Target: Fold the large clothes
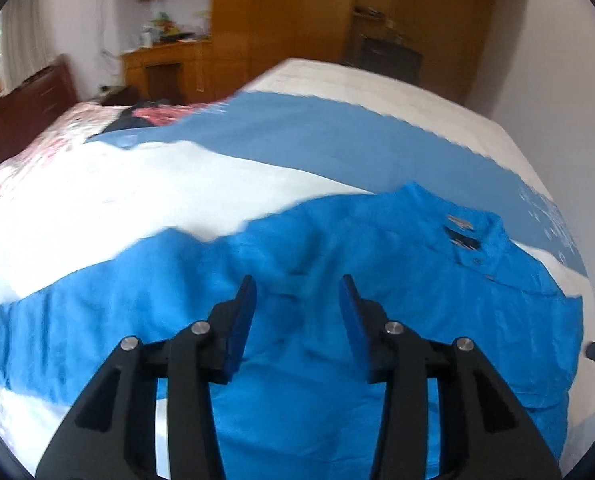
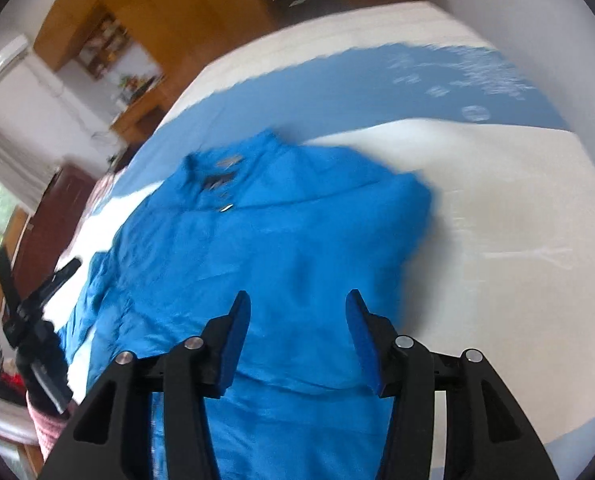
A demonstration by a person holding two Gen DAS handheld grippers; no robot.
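Note:
A bright blue shirt (image 1: 317, 272) lies spread on the bed, its collar and dark label (image 1: 462, 233) toward the right in the left wrist view. My left gripper (image 1: 297, 292) hovers over the middle of the shirt, its jaws open and nothing between the blue pads. In the right wrist view the same shirt (image 2: 297, 232) lies with its collar (image 2: 221, 172) at the upper left. My right gripper (image 2: 298, 300) is open above the shirt's lower part, holding nothing. The left gripper (image 2: 33, 276) shows at the left edge of that view, jaws apart.
The bed carries a white sheet (image 1: 157, 192) with a paler blue band (image 1: 337, 136). Floral bedding (image 1: 25, 152) and dark clothes (image 1: 137, 120) lie toward a dark headboard (image 1: 29, 96). A wooden wardrobe (image 1: 281, 20) and desk (image 1: 165, 64) stand behind. A white wall (image 2: 537, 0) borders the bed.

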